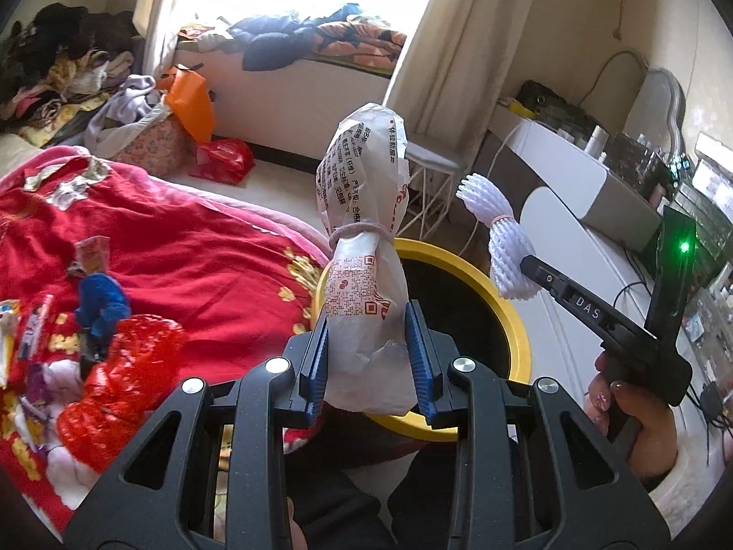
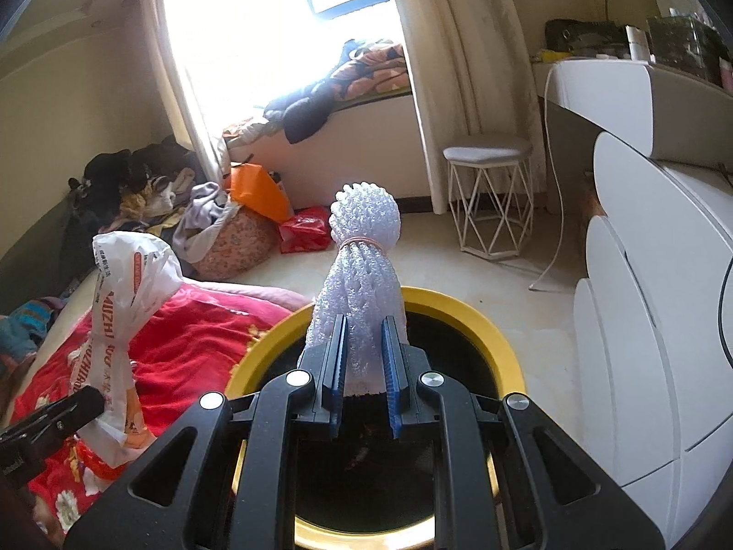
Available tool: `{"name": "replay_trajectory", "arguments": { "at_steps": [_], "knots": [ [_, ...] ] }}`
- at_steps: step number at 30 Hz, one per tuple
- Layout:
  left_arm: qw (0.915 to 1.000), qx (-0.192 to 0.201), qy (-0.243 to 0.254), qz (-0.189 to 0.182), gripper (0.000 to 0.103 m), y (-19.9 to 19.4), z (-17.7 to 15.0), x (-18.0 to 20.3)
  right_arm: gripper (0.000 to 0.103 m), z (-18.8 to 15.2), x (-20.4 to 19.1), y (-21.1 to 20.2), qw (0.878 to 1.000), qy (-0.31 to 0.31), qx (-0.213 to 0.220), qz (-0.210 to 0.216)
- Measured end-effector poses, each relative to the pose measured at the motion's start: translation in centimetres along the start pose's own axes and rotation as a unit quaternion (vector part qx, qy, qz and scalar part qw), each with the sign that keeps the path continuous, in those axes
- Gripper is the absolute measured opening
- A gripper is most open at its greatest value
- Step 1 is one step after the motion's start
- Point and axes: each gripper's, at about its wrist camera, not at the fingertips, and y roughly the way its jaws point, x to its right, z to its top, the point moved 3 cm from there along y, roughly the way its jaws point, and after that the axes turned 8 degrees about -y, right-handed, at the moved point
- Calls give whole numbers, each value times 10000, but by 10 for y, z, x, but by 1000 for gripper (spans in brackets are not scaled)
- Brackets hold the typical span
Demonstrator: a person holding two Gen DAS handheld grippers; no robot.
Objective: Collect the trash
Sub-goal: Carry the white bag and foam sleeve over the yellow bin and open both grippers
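Printed plastic bag bundle [image 1: 364, 247] is pinched by left gripper [image 1: 370, 357], white foam net bundle [image 2: 362, 275] by right gripper [image 2: 363, 366], both over yellow-rimmed bin [image 2: 485, 339]; red quilt [image 1: 183, 247] lies left, white stool [image 2: 488, 192] far right.

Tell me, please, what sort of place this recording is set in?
Most likely a lived-in bedroom: a bed with a red quilt, a curtained window seat piled with bedding, and a white dresser beside the yellow-rimmed bin.
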Motion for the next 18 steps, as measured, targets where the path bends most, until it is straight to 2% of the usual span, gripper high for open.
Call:
{"name": "replay_trajectory", "arguments": {
  "at_steps": [10, 18],
  "knots": [
    [9993, -340, 126, -50, 25, 35, -8, 15, 15, -11, 21, 7, 9995, 130, -264, -63],
    [9986, -518, 89, -19, 25, 62, -13, 19, 15, -20, 22, 15, 9986, 15, -528, 91]
  ]
}}
